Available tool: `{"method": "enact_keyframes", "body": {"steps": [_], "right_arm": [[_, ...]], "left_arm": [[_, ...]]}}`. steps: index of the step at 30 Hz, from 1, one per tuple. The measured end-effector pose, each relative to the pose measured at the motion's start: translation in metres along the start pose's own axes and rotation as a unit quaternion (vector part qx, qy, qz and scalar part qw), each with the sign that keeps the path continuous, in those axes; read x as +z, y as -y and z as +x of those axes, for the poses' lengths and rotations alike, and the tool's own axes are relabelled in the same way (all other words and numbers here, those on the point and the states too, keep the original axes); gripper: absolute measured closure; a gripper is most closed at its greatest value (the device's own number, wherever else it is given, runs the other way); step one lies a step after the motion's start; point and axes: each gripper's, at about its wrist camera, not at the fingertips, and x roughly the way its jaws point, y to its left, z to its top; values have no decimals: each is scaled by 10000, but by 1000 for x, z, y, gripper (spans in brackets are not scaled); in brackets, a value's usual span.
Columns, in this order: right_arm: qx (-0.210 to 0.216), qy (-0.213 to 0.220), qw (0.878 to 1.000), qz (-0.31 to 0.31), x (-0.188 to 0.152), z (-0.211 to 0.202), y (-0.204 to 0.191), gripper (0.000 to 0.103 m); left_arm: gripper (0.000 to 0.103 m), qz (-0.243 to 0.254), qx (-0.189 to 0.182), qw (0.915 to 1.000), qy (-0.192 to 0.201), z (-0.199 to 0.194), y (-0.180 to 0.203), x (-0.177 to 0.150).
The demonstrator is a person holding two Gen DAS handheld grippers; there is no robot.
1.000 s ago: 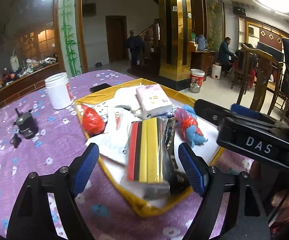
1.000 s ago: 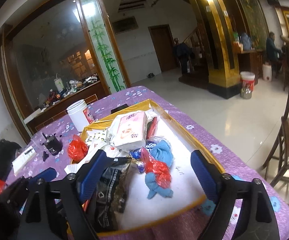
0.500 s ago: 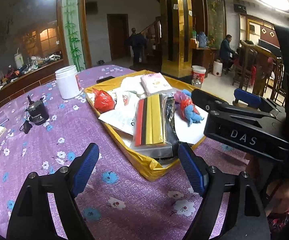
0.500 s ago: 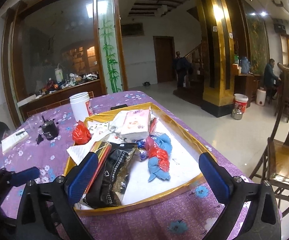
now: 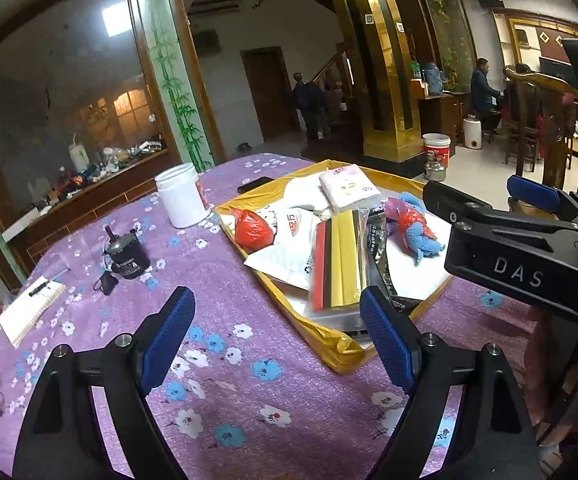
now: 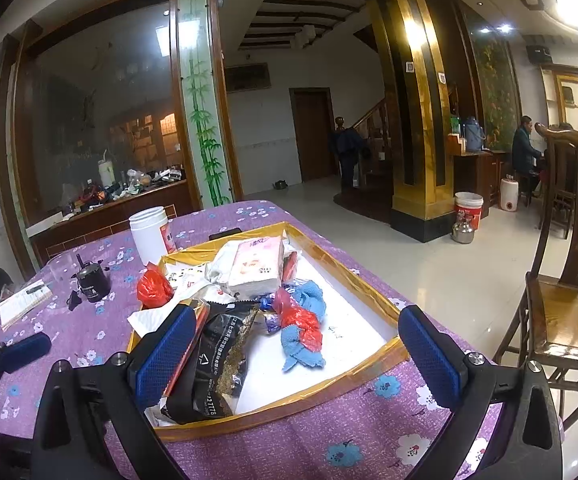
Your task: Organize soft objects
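While both claws gape empty, the black pouch [image 6: 217, 364] lies before the right claw [image 6: 295, 354].

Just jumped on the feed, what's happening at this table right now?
A person holds a tool in each hand over a purple flowered tablecloth, both aimed at a gold-edged tray heaped with soft items. The left tool is opening and the right tool stands wide; neither holds anything. In the tray lie a pink tissue pack, a black packet, a red bag and a blue cloth tangled with red plastic. Nothing looks sorted yet.
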Motion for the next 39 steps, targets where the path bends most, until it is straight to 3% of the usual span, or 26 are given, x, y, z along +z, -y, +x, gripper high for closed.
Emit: {"method": "enact_keyframes", "body": {"steps": [10, 39], "right_arm": [[-5, 23, 10000, 27, 1, 0, 0, 0], [-7, 34, 10000, 13, 1, -1, -2, 0]], "left_arm": [[18, 37, 55, 9997, -218, 6, -2, -3], [18, 176, 93, 9993, -301, 7, 4, -5]]}}
